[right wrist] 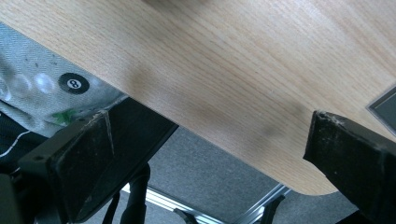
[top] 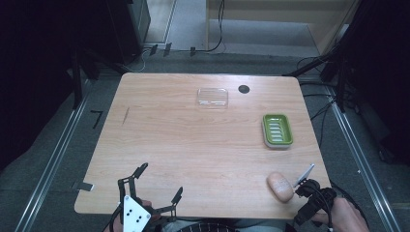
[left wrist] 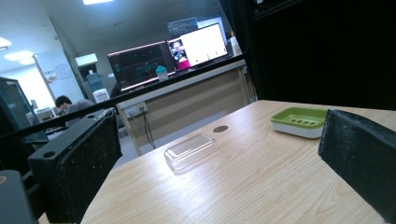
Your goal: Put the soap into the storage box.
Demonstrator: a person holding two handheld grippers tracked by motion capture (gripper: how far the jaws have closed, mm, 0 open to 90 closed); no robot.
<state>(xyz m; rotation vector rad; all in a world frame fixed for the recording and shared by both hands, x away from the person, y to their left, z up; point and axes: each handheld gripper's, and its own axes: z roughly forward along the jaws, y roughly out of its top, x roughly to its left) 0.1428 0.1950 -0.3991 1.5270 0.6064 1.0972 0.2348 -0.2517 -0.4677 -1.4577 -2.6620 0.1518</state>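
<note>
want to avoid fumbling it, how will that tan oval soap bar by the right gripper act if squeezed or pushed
The soap bar looks solid, so probably stiff. Its rounded, smooth sides may slip out of flat jaws. Lying flat on the table, it would likely slide rather than roll when pushed by the right gripper.

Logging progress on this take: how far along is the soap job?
Nothing looks done. The soap lies bare on the table near the front right corner, the green soap dish is empty, and the clear lid sits apart at the back. The right gripper is open beside the soap; the left gripper is open at the front edge. Grasping and placing remain.
</note>
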